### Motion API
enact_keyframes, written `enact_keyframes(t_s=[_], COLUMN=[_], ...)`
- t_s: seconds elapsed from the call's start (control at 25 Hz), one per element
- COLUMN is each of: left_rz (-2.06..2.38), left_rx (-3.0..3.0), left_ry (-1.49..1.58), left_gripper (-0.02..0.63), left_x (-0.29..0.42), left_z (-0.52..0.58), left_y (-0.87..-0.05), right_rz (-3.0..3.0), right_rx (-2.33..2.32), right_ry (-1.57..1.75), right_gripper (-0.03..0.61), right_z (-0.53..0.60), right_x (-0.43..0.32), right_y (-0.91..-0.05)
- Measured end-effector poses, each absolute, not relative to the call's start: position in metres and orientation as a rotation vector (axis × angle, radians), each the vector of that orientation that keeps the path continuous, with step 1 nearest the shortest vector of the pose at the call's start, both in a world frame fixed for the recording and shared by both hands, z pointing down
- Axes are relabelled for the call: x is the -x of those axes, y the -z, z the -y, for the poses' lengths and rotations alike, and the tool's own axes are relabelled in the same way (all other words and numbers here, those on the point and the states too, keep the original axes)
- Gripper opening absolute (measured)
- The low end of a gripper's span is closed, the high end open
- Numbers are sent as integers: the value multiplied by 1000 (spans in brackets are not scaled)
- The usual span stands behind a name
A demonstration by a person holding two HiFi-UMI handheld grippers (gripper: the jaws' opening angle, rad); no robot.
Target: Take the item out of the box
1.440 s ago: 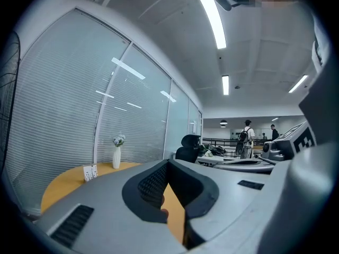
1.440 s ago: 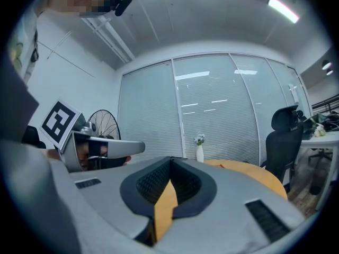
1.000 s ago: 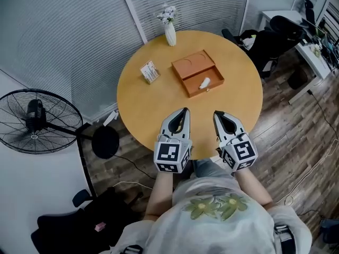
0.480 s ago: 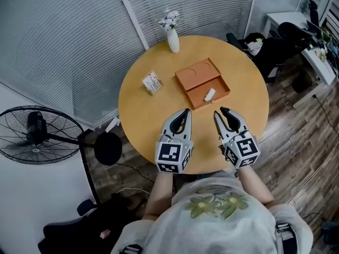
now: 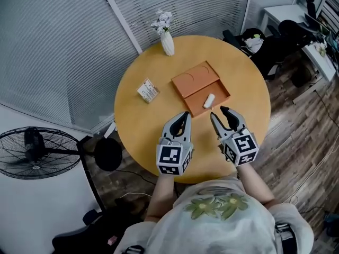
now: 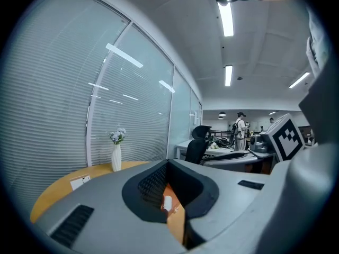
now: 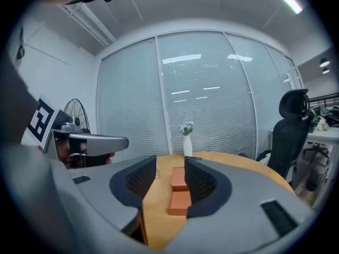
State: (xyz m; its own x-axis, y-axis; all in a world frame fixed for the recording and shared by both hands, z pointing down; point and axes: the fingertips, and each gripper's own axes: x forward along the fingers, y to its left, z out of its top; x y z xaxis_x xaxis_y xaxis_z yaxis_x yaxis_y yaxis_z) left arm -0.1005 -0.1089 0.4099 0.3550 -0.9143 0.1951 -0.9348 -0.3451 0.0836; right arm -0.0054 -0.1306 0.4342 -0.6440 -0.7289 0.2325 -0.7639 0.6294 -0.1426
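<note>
1. A person (image 5: 220, 216) in a pale, flower-print shirt stands at a round wooden surface (image 5: 140, 123), holding a claw in each hand over its near edge.
2. The left claw (image 5: 185, 114) has its jaws closed tip to tip and carries nothing. In the left gripper view, the box and the item show only through the loop behind the tips.
3. The right claw (image 5: 217, 111) has its jaws apart, having just been opening, and nothing sits between them. Its tips are close to the box's near edge, and the right gripper view shows the box through the gap.
4. A black floor fan (image 5: 34, 153) stands on the floor well off to the left of the surface.
5. The orange box (image 5: 192, 79) lies open near the middle of the surface, just beyond the claws, with its two shallow halves side by side.
6. The white item (image 5: 208, 100), small and oblong, lies in the half of the box nearer the claws, a little ahead of the right claw's tips.
7. A small card stand (image 5: 147, 90) sits to the left of the box, apart from it.
8. A white vase (image 5: 167, 42) of pale flowers (image 5: 161, 21) stands at the far edge of the surface.
9. Slatted blinds (image 5: 63, 52) close off the back, and a black office chair (image 5: 267, 44) stands beyond the surface on the right.
</note>
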Motion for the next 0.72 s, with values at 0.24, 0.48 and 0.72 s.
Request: enact_keyframes(t_s=[0.24,0.48,0.72], left_rz=[1636,1598,1557], left_rx=[-2439,-2424,-2409], left_ry=[-209,-237,-252], left_gripper=[2,2,2], left_x=[96,93,90], left_z=[134,153,171], left_y=[-427,-445,-462], right_rz=[2604,2515,2436], right_rx=[-1224,-1202,-1173], right_ry=[-439,-519,-582], right_gripper=[221,221,222], right_z=[157,180,202], right_x=[10,12,13], right_y=[-462,-492,-523])
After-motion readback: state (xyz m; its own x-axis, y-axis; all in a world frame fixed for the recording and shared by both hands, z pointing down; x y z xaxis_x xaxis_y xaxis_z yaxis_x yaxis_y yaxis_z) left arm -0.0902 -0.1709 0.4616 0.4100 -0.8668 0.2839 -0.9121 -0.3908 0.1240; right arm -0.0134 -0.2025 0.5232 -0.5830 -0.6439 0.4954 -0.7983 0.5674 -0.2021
